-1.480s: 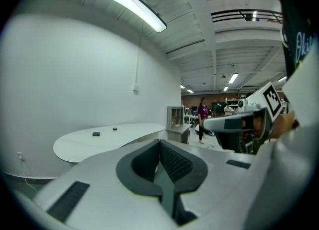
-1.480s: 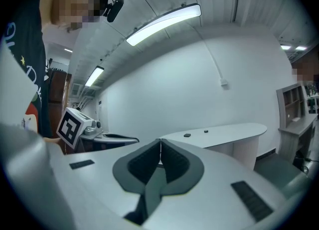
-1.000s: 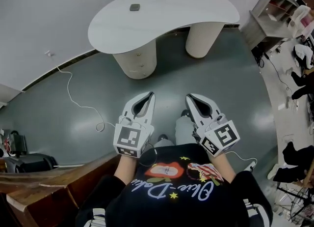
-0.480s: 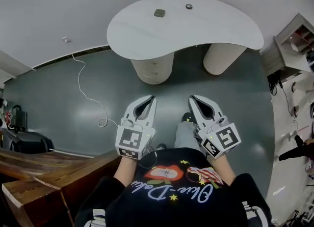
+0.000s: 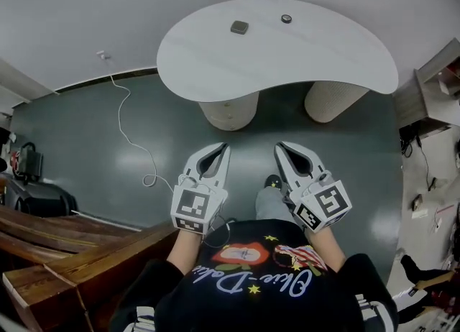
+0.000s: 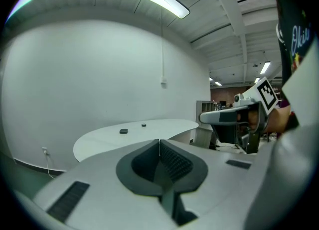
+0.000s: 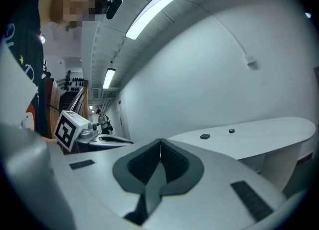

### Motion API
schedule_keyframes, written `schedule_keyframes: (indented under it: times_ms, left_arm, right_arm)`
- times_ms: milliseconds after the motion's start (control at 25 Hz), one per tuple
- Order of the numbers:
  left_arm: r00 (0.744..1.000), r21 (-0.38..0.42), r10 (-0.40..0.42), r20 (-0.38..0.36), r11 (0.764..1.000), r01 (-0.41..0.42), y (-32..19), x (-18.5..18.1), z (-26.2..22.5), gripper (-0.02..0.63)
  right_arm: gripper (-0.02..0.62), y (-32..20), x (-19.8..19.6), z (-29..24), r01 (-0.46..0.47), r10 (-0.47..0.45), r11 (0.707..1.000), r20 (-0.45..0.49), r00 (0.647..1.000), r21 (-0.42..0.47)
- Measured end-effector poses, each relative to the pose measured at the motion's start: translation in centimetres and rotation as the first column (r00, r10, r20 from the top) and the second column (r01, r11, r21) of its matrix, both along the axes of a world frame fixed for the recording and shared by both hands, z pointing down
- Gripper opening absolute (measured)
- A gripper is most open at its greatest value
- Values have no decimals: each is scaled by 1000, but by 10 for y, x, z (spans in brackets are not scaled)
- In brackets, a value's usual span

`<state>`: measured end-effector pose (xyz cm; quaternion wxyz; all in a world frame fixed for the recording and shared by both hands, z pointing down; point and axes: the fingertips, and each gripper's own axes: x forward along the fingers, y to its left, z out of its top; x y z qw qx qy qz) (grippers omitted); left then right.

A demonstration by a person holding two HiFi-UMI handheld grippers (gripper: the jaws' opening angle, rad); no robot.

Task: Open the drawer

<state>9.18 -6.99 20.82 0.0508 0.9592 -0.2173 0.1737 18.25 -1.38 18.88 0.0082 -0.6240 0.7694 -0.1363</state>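
While both grippers are well apart from the furniture, nothing is touched yet. The white left gripper and the white right gripper hover side by side above the grey-green floor, each with its jaws pressed together and nothing between them. The pale drawer seems to sit in the round beige pedestal under the white kidney-shaped counter; its handle is too small to make out. To do this step well, I think, one gripper should come close and low, spread its jaws before the handle, then pull straight outward.
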Motion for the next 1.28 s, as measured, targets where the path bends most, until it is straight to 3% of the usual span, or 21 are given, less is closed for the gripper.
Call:
schedule_keyframes:
  times_ms: [440,760,1040,1280]
  left_arm:
    - [994,-17,-90,65,996,92,-36,47,32,6]
    - [975,-29,-193,108,980,197,-64,69,60,6]
    - [949,-14,-278,149,959,283,-84,73,92,6]
    - [934,-19,-315,172,946,322,-108,66,124,6]
  right_arm:
    - [0,-44,55,25,95,-94,995,30,995,-22]
    - [0,-74,86,51,174,-172,983,34,984,-55]
    - [0,-103,91,86,263,-259,961,51,965,-84]
    - [0,-131,85,120,283,-282,954,26,959,-101]
